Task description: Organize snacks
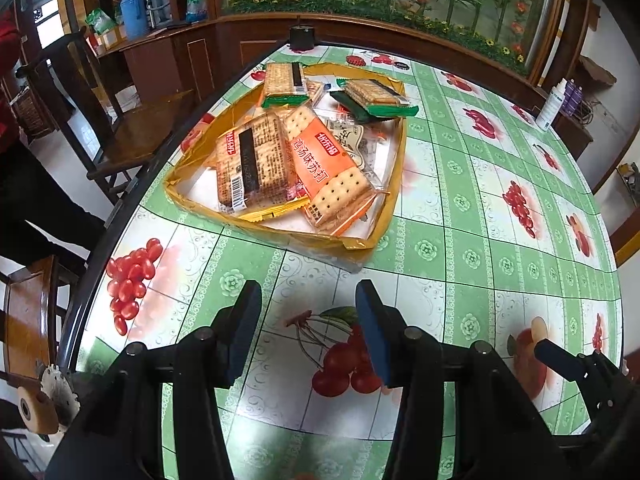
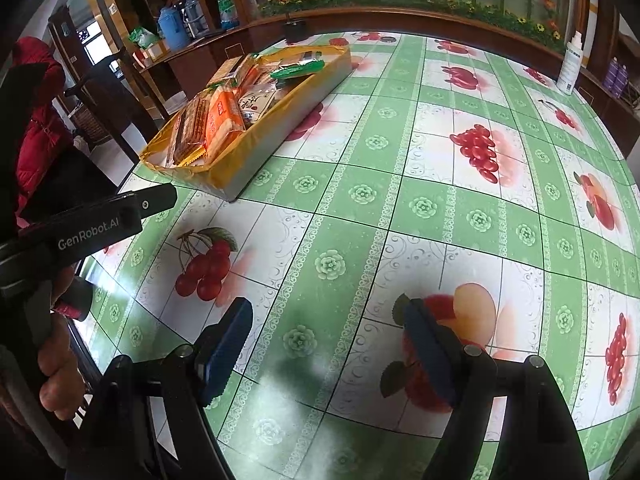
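Note:
A shallow gold-rimmed tray (image 1: 280, 236) sits on the table near its left edge, filled with several cracker packs: an orange pack (image 1: 328, 168), a brown pack (image 1: 252, 164), green-ended packs (image 1: 376, 100) at the back. My left gripper (image 1: 308, 300) is open and empty, hovering over the tablecloth just in front of the tray. The tray (image 2: 256, 148) shows at upper left in the right wrist view, with the orange pack (image 2: 224, 120) inside. My right gripper (image 2: 328, 332) is open and empty, over the table well to the right of the tray.
The table has a green checked fruit-print cloth (image 1: 480, 240). A white bottle (image 1: 554, 104) stands at the far right edge. A black round object (image 1: 302, 38) sits at the far edge. Wooden chairs (image 1: 120, 136) stand left of the table. The left gripper's body (image 2: 80, 224) shows at left.

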